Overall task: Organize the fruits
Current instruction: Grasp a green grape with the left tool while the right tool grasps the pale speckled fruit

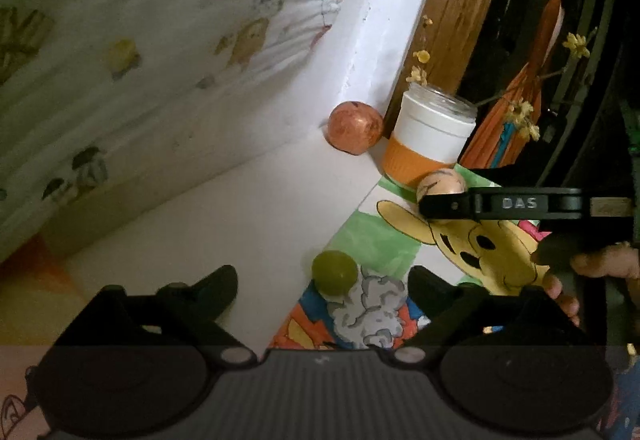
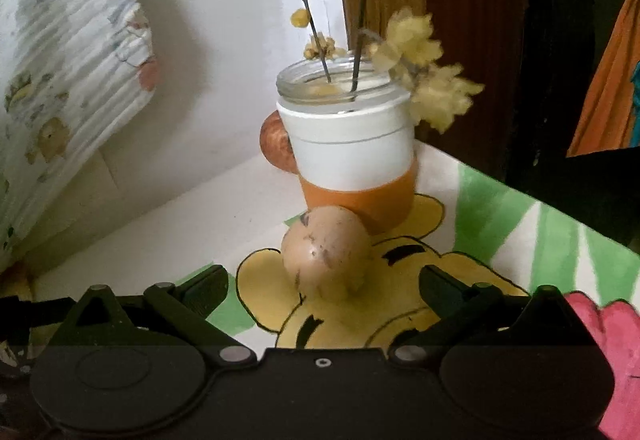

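Observation:
A green round fruit [image 1: 334, 272] lies at the edge of a cartoon-print mat [image 1: 380, 240], just ahead of my open, empty left gripper [image 1: 322, 286]. A red apple [image 1: 355, 127] sits in the far corner by the wall; it peeks out behind the jar in the right wrist view [image 2: 276, 146]. A pale tan speckled fruit [image 2: 326, 254] rests on the mat [image 2: 500, 224] between the fingers of my open right gripper [image 2: 322, 286], not gripped. In the left wrist view that fruit [image 1: 440, 182] is partly hidden behind the right gripper's finger [image 1: 500, 204].
A white and orange jar [image 2: 352, 156] with dried yellow flower stems stands right behind the tan fruit; it also shows in the left wrist view [image 1: 430, 136]. A white wall, a printed cloth [image 1: 140, 40] at left and a wooden frame [image 1: 460, 0] bound the corner.

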`<state>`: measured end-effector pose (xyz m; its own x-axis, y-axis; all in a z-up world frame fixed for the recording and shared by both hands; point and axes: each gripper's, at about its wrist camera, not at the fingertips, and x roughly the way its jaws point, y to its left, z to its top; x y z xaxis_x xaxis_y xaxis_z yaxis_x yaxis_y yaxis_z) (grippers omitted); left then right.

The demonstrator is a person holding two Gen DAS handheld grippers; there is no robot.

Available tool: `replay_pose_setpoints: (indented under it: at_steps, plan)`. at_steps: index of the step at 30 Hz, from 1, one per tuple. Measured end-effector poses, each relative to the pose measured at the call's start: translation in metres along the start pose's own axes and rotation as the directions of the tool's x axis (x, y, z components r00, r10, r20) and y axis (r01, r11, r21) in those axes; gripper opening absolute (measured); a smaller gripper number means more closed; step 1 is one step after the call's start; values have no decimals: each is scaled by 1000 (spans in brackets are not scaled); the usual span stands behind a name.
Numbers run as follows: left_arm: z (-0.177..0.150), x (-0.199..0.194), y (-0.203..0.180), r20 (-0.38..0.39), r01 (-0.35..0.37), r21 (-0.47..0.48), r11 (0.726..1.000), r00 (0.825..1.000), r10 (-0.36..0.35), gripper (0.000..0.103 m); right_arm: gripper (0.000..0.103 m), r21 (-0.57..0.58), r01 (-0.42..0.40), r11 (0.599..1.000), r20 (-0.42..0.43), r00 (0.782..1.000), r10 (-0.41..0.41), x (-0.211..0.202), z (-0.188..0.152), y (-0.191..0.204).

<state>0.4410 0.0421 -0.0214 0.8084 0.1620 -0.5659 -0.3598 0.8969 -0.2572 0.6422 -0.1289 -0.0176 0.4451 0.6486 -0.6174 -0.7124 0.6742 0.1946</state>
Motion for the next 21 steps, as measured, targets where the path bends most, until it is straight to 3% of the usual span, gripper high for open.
replay_pose_setpoints:
  at_steps: [6,10,21]
  plan:
    - [1,-2,2,5,20,-12,1000,1000,-20,77,85,-33,-26,999,-21,999,25,17,4,6]
    - [2,0,1,-1,37,-8,999,999,-37,68,83,-45,-21,999,-20,1000,20,24,6,10]
    - [2,4,8,-13,93,-50,994,996,-94,40,65,-54,-46,997,10,999,47,26,3,12]
